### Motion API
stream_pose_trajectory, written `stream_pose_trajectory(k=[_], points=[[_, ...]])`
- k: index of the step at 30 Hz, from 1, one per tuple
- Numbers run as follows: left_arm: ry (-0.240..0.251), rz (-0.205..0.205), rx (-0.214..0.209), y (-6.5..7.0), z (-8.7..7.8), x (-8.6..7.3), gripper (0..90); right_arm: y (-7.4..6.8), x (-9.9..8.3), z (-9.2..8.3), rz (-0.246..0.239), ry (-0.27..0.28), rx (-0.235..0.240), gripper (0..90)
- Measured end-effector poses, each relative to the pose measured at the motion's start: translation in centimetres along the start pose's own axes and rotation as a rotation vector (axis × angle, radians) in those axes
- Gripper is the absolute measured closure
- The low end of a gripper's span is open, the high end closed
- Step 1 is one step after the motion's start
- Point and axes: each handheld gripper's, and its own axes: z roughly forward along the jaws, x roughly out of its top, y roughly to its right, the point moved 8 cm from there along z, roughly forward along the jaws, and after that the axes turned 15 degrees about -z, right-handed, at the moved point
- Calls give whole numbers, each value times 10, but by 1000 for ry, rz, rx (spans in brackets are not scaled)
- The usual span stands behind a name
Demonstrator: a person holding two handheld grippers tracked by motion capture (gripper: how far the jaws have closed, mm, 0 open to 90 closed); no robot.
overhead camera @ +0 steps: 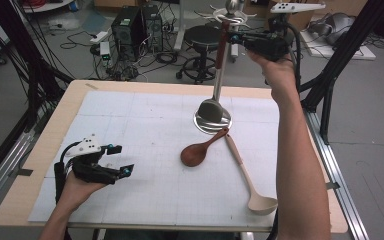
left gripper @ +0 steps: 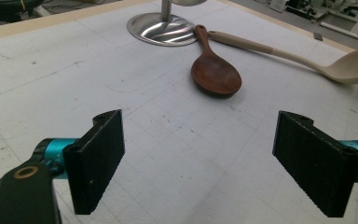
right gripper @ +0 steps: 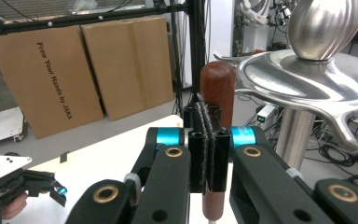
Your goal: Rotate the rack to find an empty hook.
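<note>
I see right gripper [overhead camera: 233, 38] raised beside top of steel utensil stand [overhead camera: 213, 121], jaws clamped on brown handle of metal spatula [overhead camera: 218, 75]; spatula hangs upright, blade just over stand base. Left gripper [overhead camera: 121, 159] rests low on mat [overhead camera: 145, 150], jaws wide apart, nothing between. Wooden spoon [overhead camera: 196, 153] and beige ladle [overhead camera: 250, 182] lie on mat near base.

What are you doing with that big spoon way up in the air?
The right gripper is shut on a metal spatula's brown handle, holding it up beside the top of a silver utensil stand, probably to hang it there. The left gripper rests open, holding nothing. A dark wooden spoon and a beige ladle lie on the table beside the stand's base.
</note>
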Motion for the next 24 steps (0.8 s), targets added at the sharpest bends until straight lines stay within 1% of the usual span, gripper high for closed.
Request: stream_pose_trajectory(k=[9,16,24], points=[[1,-3,-3,0,0,0,174,4,-3,2,9,3,-12,897],[-3,4,0,0,0,0,174,4,-3,3,4,-1,-17,897],[-1,0,-3,0,0,0,174,3,-2,7,1,0,-24,897]])
